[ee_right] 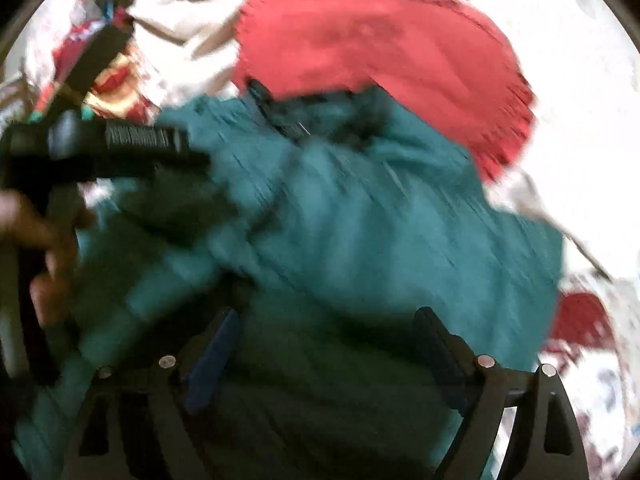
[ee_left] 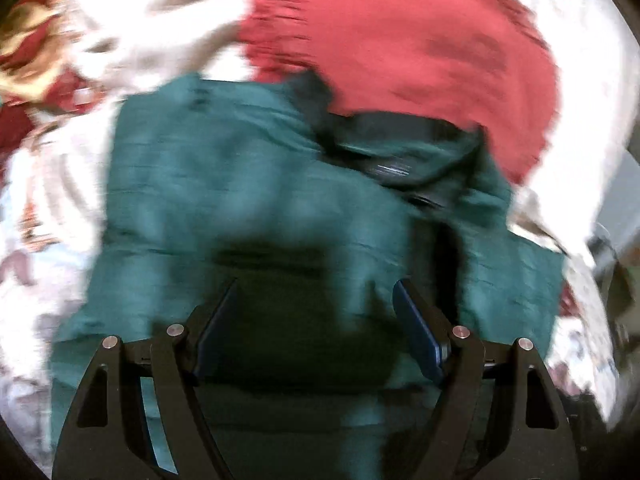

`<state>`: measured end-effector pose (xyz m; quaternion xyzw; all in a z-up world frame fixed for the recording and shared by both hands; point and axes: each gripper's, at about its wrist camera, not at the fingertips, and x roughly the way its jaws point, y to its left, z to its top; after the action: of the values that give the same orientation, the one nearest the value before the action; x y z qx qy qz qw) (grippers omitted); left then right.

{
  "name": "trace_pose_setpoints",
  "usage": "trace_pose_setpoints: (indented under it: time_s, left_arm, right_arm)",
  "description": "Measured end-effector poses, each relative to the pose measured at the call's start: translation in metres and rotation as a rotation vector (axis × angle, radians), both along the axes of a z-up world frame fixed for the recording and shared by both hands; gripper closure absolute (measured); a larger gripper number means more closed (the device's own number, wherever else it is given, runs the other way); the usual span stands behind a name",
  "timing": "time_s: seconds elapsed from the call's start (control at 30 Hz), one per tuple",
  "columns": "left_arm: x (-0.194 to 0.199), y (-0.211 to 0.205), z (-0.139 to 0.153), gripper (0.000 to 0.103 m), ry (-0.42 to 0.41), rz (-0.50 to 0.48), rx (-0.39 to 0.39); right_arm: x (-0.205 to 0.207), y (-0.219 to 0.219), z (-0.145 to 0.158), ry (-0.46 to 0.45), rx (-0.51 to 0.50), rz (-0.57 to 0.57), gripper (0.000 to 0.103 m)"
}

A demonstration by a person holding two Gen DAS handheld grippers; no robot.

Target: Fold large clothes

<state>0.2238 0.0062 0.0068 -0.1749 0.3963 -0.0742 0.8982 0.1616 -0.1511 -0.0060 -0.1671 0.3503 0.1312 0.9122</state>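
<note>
A large dark green garment (ee_left: 224,184) lies spread on the bed, with a black collar part (ee_left: 400,148) at its far right end. It also fills the right wrist view (ee_right: 380,232). My left gripper (ee_left: 316,300) is open just above the green cloth, nothing between its blue pads (ee_left: 416,328). My right gripper (ee_right: 324,328) is open over the same cloth, empty. The left gripper's black body (ee_right: 100,148) and the hand holding it show at the left of the right wrist view. Both views are motion-blurred.
A red cloth (ee_left: 400,36) lies beyond the green garment, also seen in the right wrist view (ee_right: 380,40). A white patterned bedsheet (ee_left: 588,92) lies under everything. Crumpled white and red-gold fabric (ee_left: 36,48) sits at the far left.
</note>
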Motion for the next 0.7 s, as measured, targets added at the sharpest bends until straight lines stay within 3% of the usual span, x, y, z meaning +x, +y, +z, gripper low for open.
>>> trace_pose_setpoints:
  time_s: [0.1, 0.2, 0.3, 0.37, 0.4, 0.43, 0.47, 0.5, 0.7]
  left_arm:
    - [0.004, -0.032, 0.001, 0.025, -0.036, -0.174, -0.096]
    - [0.005, -0.058, 0.004, 0.025, -0.073, -0.257, -0.078]
    - [0.01, -0.076, -0.001, 0.025, -0.077, -0.294, -0.02]
    - [0.018, -0.077, -0.008, 0.025, -0.065, -0.294, -0.036]
    - [0.02, -0.077, -0.011, 0.03, -0.061, -0.295, -0.05]
    - [0.021, -0.076, -0.014, 0.042, -0.059, -0.294, -0.065]
    - [0.023, -0.075, -0.016, 0.083, -0.044, -0.304, -0.084]
    - [0.024, -0.073, -0.017, 0.095, -0.02, -0.312, -0.099]
    - [0.009, -0.052, 0.009, 0.097, -0.078, -0.241, -0.097]
  right_arm:
    - [-0.006, -0.038, -0.024, 0.064, 0.048, -0.127, 0.014]
    - [-0.002, -0.065, -0.039, 0.14, 0.214, -0.205, 0.01]
    - [0.001, -0.058, -0.041, 0.14, 0.17, -0.206, 0.007]
    - [0.001, -0.054, -0.041, 0.131, 0.15, -0.205, 0.006]
    - [0.002, -0.054, -0.042, 0.132, 0.149, -0.205, 0.006]
    - [0.002, -0.056, -0.042, 0.136, 0.154, -0.205, 0.006]
    - [0.001, -0.057, -0.043, 0.139, 0.158, -0.205, 0.005]
    - [0.001, -0.058, -0.043, 0.142, 0.161, -0.206, 0.004]
    - [0.007, -0.067, -0.044, 0.159, 0.182, -0.208, 0.0]
